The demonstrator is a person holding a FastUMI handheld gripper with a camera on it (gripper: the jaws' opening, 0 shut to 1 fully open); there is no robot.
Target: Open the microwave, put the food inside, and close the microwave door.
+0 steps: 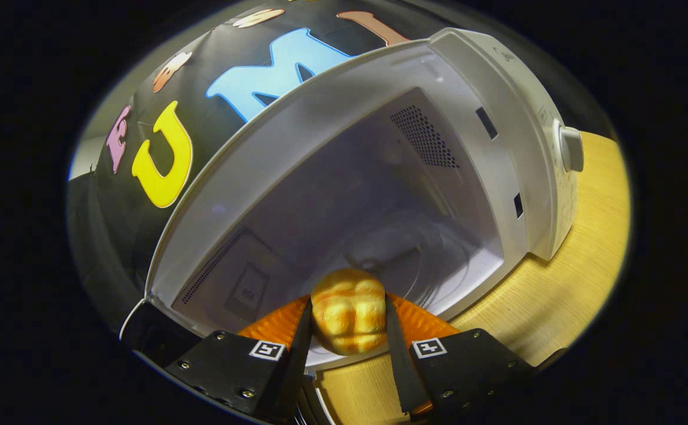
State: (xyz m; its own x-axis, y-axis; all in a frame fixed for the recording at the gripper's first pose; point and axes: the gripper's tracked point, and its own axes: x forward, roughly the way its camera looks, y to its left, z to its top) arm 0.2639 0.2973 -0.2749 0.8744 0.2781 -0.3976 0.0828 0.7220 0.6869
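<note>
Step in hand looks like the put-food-inside step: microwave (497, 118) door is already off the opening, cavity exposed, close-door step not yet done

Gripper (349, 321) is clenched on the food (349, 319), a yellow-brown ridged bun-like piece, both fingers pressing its left and right sides. Food sits between the fingers, right at the near lip of the cavity, over the front sill, not yet set down as far as I can judge. Orange ridged thing (421, 321) shows just behind the food on both sides; cannot tell if it is a plate or part of the gripper

Glass turntable (438, 260) lies beyond the food on the cavity floor, nothing on it. Next move, my guess: carry the food further in, lower it onto the turntable, let go, pull straight back out

Edges and room: cavity is wide open ahead, plenty of space above the food and to the far wall. Front sill just under the fingers is the edge to clear. Right door jamb with latch slots (487, 122) stands well right of the fingers; vent holes (423, 136) on far right inner wall. Control knob (571, 149) on the right panel, well apart. Dark edge near-left of the cavity is probably the swung-open door, cannot tell. Wooden table (556, 295) to the right, under the microwave
</note>
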